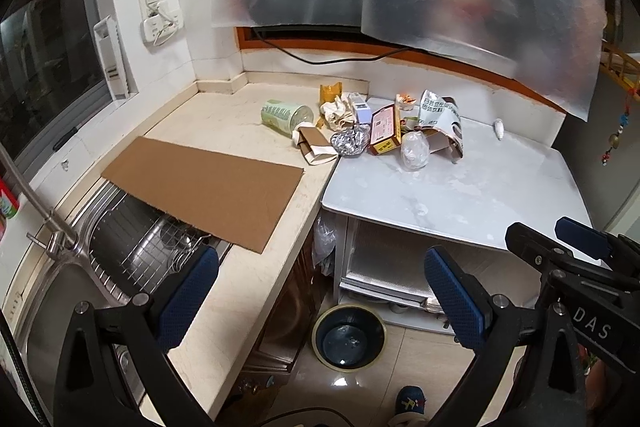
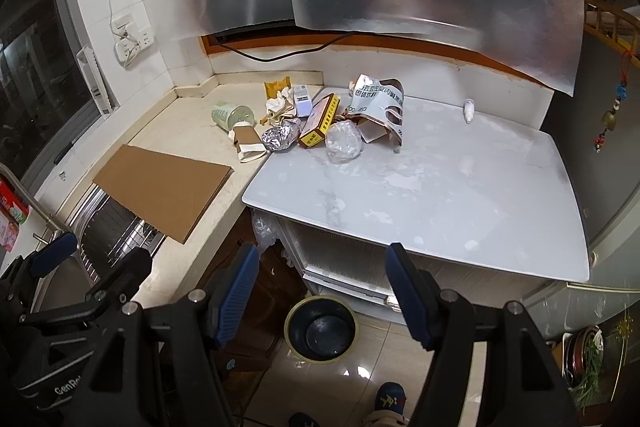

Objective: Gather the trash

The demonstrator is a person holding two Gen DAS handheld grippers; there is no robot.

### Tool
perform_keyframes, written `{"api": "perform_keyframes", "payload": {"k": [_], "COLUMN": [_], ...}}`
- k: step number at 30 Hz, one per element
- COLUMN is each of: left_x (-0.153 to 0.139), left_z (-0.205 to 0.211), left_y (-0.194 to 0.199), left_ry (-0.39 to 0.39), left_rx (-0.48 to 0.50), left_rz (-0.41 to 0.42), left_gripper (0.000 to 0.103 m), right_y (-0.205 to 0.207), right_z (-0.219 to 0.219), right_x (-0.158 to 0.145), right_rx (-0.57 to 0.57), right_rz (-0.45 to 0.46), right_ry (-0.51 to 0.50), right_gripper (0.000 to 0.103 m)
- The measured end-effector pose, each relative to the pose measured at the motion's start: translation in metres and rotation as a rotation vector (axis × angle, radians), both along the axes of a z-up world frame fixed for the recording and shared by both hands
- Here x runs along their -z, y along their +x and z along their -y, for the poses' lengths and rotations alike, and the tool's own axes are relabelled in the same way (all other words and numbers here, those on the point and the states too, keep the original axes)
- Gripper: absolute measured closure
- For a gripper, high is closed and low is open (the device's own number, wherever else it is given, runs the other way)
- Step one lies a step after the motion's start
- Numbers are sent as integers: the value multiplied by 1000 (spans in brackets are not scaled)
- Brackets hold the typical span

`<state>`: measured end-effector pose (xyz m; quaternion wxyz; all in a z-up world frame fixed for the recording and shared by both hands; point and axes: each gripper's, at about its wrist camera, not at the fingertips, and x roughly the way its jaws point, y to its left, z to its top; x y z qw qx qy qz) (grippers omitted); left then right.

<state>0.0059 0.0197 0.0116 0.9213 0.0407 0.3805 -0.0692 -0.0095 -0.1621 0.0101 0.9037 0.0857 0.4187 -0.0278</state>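
A heap of trash lies at the far corner of the counter: a green paper cup (image 1: 286, 116) on its side, a crumpled foil ball (image 1: 350, 143), a red and yellow box (image 1: 385, 129), a clear plastic wad (image 1: 414, 149), a torn silver carton (image 1: 440, 125) and crumpled paper (image 1: 338, 113). The same heap shows in the right wrist view, with the foil ball (image 2: 281, 139) and box (image 2: 320, 121). A dark round bin (image 1: 348, 337) (image 2: 321, 329) stands on the floor below. My left gripper (image 1: 320, 301) and right gripper (image 2: 322, 297) hang open above the floor, holding nothing, well short of the trash.
A brown cardboard sheet (image 1: 208, 187) partly covers the steel sink (image 1: 132, 247) at left. A white marble table top (image 2: 420, 187) adjoins the beige counter (image 1: 240, 267). A small white bottle (image 2: 469, 110) lies at the back. A person's shoe (image 2: 390, 399) shows on the tiled floor.
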Motion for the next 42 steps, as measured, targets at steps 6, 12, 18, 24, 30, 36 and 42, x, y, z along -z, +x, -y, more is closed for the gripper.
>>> {"api": "perform_keyframes", "payload": {"k": [6,12,18,24,30,36,42], "left_x": [-1,-2,-5,-5,0,7,38], "left_z": [-2,12,44,98,170,226,259], "left_y": [4,19,54,101,152,209,274], "left_ry": [-16,8,51,83,52,-3,-55], "left_rx": [54,66,18,6,42,88,138], "left_rz": [13,28,32,11,-20,-59,-186], "left_gripper": [2,2,2,2,2,2,2], "right_y": [-3,13,54,106,151,185,217], "right_z": [-3,7,37,92,162,229,282], "right_x": [-4,-2,5,12,30,53,84], "right_rx": [37,29,-24,-59,-36,17,80], "right_rz": [5,15,22,30,-7,-57,-84], "right_ry": [-12,-8,37,62,64,71,93], "right_gripper": [36,36,36,36,36,36,36]}}
